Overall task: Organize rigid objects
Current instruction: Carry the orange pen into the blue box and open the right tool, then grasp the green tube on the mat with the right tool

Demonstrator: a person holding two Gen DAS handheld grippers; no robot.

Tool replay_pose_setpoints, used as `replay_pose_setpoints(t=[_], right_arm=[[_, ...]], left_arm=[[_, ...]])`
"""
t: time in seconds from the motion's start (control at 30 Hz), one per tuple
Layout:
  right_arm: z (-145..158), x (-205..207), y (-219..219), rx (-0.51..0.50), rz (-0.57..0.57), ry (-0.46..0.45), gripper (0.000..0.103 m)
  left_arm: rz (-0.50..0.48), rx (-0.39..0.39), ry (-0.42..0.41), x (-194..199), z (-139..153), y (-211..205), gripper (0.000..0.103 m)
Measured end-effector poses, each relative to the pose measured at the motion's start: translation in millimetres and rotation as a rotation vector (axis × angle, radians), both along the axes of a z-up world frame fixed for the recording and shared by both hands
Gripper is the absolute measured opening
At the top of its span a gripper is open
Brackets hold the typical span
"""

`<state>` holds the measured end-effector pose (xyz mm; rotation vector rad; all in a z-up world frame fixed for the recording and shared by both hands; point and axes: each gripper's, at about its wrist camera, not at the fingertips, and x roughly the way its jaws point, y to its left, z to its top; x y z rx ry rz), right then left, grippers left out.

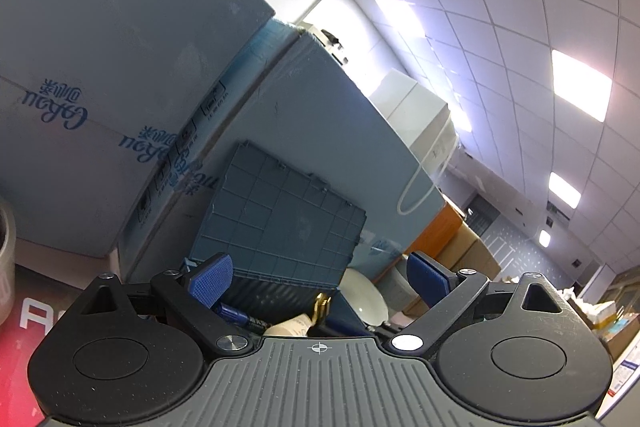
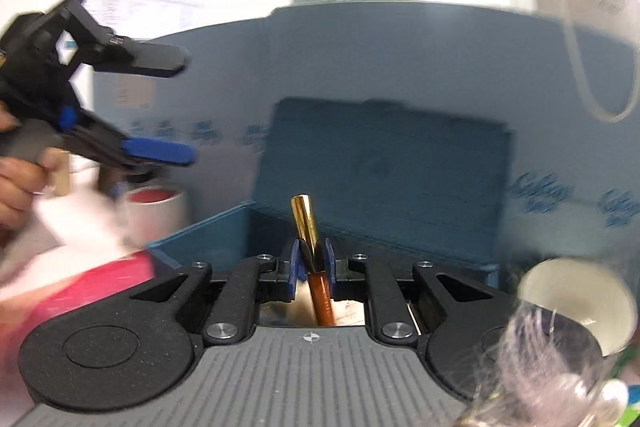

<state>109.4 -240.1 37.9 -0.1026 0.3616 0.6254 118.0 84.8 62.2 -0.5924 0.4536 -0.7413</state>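
Note:
My right gripper (image 2: 311, 259) is shut on a brush with a gold cap and brown-orange handle (image 2: 310, 231), held upright over the open blue storage box (image 2: 400, 163). My left gripper (image 1: 318, 281) is open and empty, tilted upward, with the box's raised ribbed lid (image 1: 280, 211) just beyond its fingers. The left gripper also shows in the right wrist view (image 2: 180, 111), raised at the left, jaws apart. The gold cap (image 1: 322, 305) shows low between the left fingers, with a blue marker (image 1: 232, 315) and a beige item (image 1: 288, 327) in the box.
Large grey-blue cartons (image 1: 120, 67) stand behind the box. A white bowl (image 2: 576, 307) sits to the box's right, beside crinkled clear plastic (image 2: 540, 359). A red-topped tape roll (image 2: 154, 203) and a red surface (image 2: 80, 291) lie to the left.

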Motion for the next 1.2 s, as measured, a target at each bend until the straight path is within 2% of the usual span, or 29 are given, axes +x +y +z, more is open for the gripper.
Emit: replay_pose_setpoints(t=[0.03, 0.07, 0.2, 0.37, 0.47, 0.67, 0.73, 0.9, 1.07, 1.2], right_arm=[[0.5, 0.4, 0.3, 0.003, 0.015, 0.024, 0.019], [0.8, 0.5, 2.2, 0.002, 0.018, 0.034, 0.028], [1.5, -3.0, 3.3, 0.023, 0.023, 0.061, 0.041], [14.1, -17.0, -11.4, 0.053, -0.013, 0.008, 0.058], [24.9, -32.0, -33.9, 0.058, -0.071, -0.032, 0.069], [38.0, -64.5, -95.4, -0.002, -0.290, -0.077, 0.081], [35.4, -70.3, -117.0, -0.027, -0.370, -0.055, 0.082], [11.5, -71.2, -165.7, -0.161, -0.549, 0.042, 0.082], [-16.3, -56.4, -206.1, -0.285, -0.654, 0.155, 0.080], [-33.7, -38.6, -226.4, -0.304, -0.680, 0.206, 0.080]], left_arm=[[-0.004, 0.000, 0.002, 1.1, -0.5, -1.1, 0.096], [-0.008, 0.001, 0.004, 1.2, -0.8, -1.9, 0.096], [-0.027, 0.006, 0.015, 3.0, -2.9, -7.0, 0.096], [-0.055, 0.022, 0.020, 3.4, -4.9, -16.7, 0.096], [-0.071, 0.035, 0.007, -0.4, -3.6, -25.8, 0.096], [-0.132, 0.102, -0.047, -13.7, 2.1, -58.7, 0.096], [-0.144, 0.142, -0.065, -19.3, 3.4, -70.7, 0.096], [-0.139, 0.267, -0.122, -31.6, 4.2, -94.8, 0.096], [-0.156, 0.307, -0.137, -35.0, 1.7, -103.5, 0.096], [-0.175, 0.319, -0.139, -34.9, -2.1, -107.5, 0.097]])
